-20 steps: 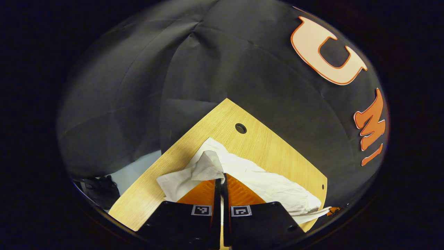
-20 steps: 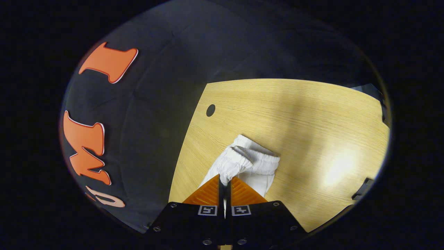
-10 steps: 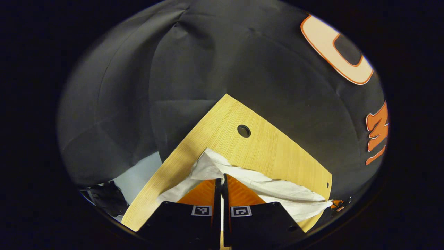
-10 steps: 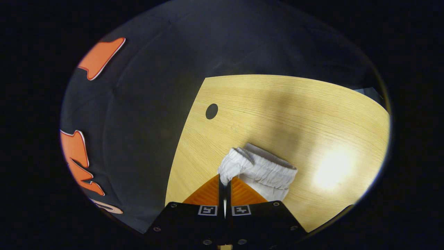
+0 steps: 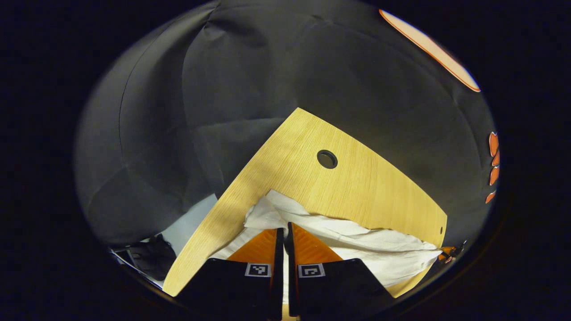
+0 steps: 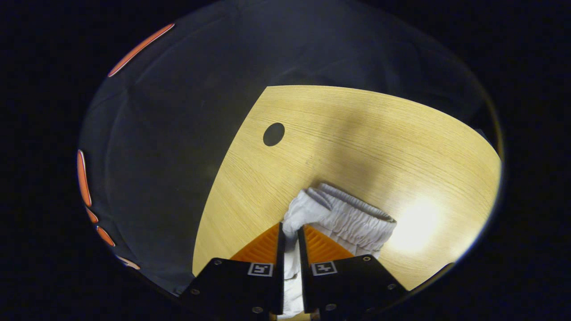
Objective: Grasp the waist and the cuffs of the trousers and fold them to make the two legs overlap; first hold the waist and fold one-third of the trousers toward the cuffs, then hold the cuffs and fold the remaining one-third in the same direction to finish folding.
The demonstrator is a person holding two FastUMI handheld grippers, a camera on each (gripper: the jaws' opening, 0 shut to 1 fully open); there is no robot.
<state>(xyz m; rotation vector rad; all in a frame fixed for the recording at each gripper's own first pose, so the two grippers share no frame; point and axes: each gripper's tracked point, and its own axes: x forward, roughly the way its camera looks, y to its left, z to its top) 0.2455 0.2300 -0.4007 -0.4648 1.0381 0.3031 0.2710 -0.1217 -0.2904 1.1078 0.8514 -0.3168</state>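
Change: both grippers lower since the earlier frames — trousers (image 5: 357,243) settling onto the table (image 5: 348,191).
Left gripper (image 5: 283,232): jaws pinching the cuff end.
Right gripper (image 6: 289,229): jaws slightly parted around the waist (image 6: 343,216), possibly releasing.
Reason: legs laid overlapped.

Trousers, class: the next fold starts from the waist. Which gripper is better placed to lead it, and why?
Probably the right gripper: its fingers clamp the elastic waist. The left gripper pinches the cuffs.

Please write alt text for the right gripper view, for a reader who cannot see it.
The hand-held gripper pinches the gathered elastic waist of white trousers lying on a light wooden table. A round hole sits in the tabletop near its left edge.
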